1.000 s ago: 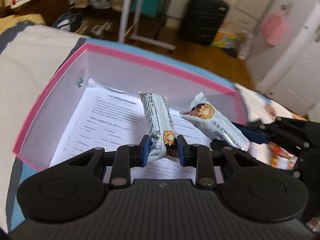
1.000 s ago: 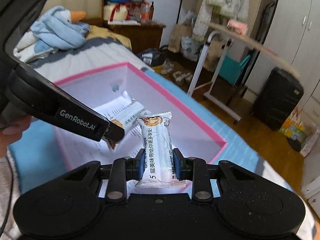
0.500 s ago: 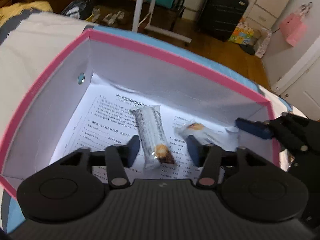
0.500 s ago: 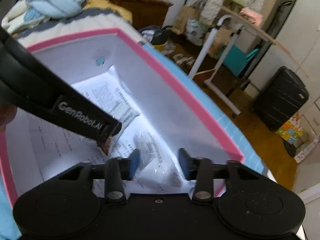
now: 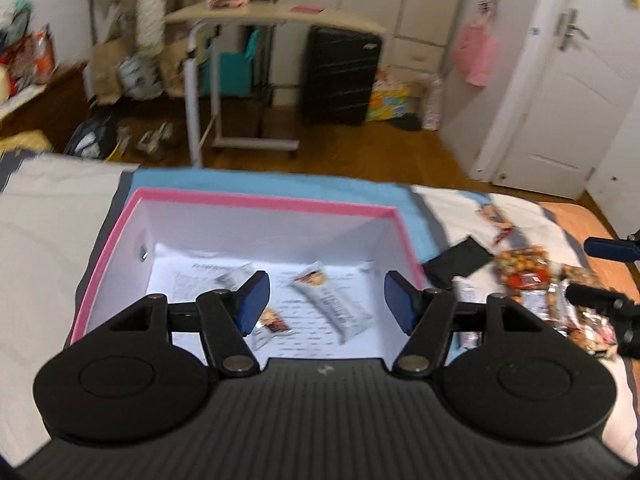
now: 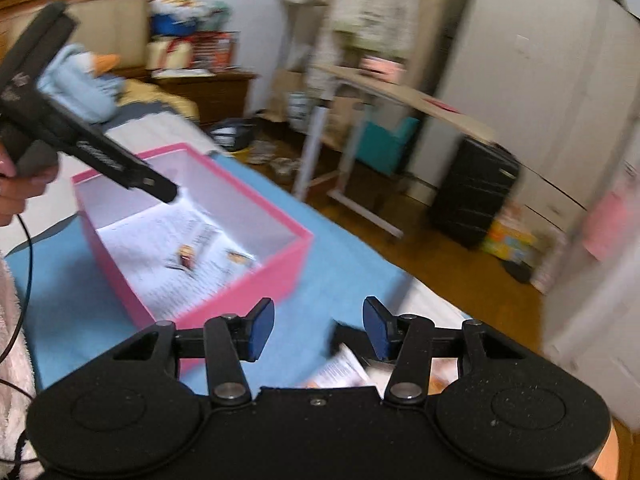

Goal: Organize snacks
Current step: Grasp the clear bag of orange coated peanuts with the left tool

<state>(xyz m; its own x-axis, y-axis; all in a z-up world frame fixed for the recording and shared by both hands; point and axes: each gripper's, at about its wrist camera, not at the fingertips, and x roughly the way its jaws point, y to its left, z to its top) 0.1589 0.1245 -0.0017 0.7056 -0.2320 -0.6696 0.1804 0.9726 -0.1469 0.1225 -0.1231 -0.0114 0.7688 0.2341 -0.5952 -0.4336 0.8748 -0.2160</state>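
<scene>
The left gripper (image 5: 326,304) is hovering above the near edge of the pink box (image 5: 256,201), its blue jaws standing apart and having just been opening further, with nothing between the pads. Below them two white snack bars are lying flat on the printed sheet (image 5: 304,336) lining the box floor: one bar (image 5: 334,306) slanting across the middle, the other bar (image 5: 269,322) just beside the left pad (image 5: 253,305) and partly hidden by it.

The right gripper (image 6: 319,330) is hanging outside the box, over the blue cloth (image 6: 320,248) on the bed, its jaws also parted and empty after widening slightly. A blurred packet (image 6: 340,368) is lying under it.

To the right of the box, a heap of mixed snack packets (image 5: 528,280) is sitting on the bed beside a flat black item (image 5: 458,260). A hand (image 6: 16,188) is gripping the left tool's handle. Beyond the bed a black suitcase (image 5: 340,76) is standing beside a rolling side table (image 5: 240,20).
</scene>
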